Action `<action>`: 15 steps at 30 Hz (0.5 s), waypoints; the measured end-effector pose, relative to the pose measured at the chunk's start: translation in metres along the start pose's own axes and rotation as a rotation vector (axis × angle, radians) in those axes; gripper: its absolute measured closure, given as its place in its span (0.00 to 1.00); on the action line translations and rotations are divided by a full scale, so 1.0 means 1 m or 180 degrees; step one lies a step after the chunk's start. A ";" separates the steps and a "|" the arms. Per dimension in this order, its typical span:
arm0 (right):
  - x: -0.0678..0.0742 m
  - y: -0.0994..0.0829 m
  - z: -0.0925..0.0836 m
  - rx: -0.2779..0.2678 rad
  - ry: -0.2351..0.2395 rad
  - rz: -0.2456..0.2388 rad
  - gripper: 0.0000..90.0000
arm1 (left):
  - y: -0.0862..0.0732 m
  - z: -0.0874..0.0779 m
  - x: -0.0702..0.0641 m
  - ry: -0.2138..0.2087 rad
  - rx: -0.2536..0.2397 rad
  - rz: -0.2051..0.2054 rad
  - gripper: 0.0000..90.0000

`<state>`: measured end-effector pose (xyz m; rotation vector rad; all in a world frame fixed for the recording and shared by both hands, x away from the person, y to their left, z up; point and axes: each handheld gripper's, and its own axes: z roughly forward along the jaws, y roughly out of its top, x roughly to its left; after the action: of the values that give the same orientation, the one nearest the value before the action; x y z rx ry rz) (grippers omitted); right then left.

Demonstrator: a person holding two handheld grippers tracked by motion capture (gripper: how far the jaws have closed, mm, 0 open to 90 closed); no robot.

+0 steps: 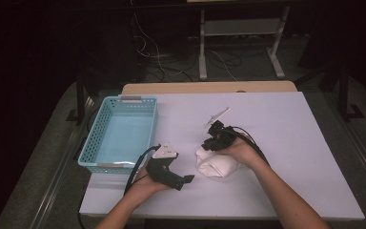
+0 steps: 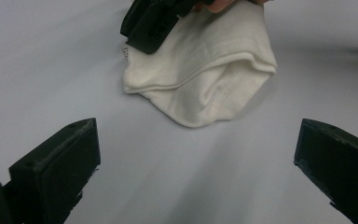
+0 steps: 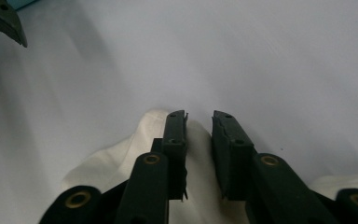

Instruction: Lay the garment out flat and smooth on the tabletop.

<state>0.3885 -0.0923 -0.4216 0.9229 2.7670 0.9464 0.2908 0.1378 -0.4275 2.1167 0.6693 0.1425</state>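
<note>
High view first: we see a white folded cloth (image 1: 215, 164) lying on the white desk (image 1: 286, 143), near its front middle, with the right gripper (image 1: 213, 141) set down on the cloth's far left edge. The right hand (image 1: 240, 149) holds it from the right. In the right gripper view the two black jaws stand close together with a narrow gap, and cloth (image 3: 121, 168) lies beneath and between them; we read them as pinching a fold of the cloth's edge (the exact contact of the pads is hard to make out in the dim light).

The left gripper (image 1: 183, 181) rests low on the desk just left of the cloth, apart from it, held in the left hand (image 1: 147, 183). In the left gripper view its jaws stand wide apart, nothing between them, and the cloth (image 2: 205, 79) lies ahead of them on the desk, centred between the two jaws but well beyond their tips. The right gripper (image 2: 151, 23) presses on the cloth's upper left corner there.

A light blue basket (image 1: 106, 119) stands on the desk's left side, well apart from the cloth.
</note>
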 end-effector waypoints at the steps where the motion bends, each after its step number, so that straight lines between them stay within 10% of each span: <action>1: 0.000 0.000 0.000 0.0000 0.0004 -0.0008 0.87 | 0.000 0.000 0.000 -0.0002 0.0003 0.0002 0.00; 15: 0.001 -0.001 -0.014 -0.0203 0.0060 -0.0001 0.93 | 0.000 0.000 0.000 -0.0001 0.0006 0.0005 0.00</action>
<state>0.3834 -0.0997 -0.4113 0.9086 2.7347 1.0422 0.2909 0.1377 -0.4280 2.1192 0.6679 0.1425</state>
